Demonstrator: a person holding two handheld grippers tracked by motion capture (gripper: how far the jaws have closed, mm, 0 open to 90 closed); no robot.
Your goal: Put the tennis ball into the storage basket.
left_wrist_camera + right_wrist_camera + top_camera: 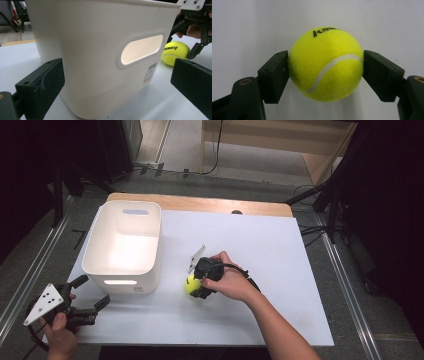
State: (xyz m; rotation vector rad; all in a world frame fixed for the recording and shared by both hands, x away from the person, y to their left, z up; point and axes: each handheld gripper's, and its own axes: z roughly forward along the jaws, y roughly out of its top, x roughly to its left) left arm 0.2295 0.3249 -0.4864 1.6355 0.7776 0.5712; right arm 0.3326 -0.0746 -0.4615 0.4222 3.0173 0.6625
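Two grippers were at work over a white table (280,270) that filled the middle of the high view. The right gripper (196,287), just below the centre of that frame, had its jaws clamped on a yellow-green tennis ball (191,284), which sat on the table just right of the lower right corner of a white plastic bin (125,245). In the right gripper view the tennis ball (327,63) sat at the centre of the frame, black lettering on its upper side and a white seam curving across its face, and both black pads pressed against its sides, one from the left and one from the right, the white table surface behind it. The left gripper (95,292) was in the lower left corner of the high view, off the bin's near left corner and apart from it, its jaws spread wide with nothing between them. In the left gripper view the two black pads stood at the lower left and lower right edges, well apart, and the white plastic bin (100,50) rose between and beyond them, an oval handle slot cut in its wall and a small label near its lower right. To the right of the bin in that view lay the tennis ball (175,53), with the right gripper (196,47) closed over it at the upper right edge.
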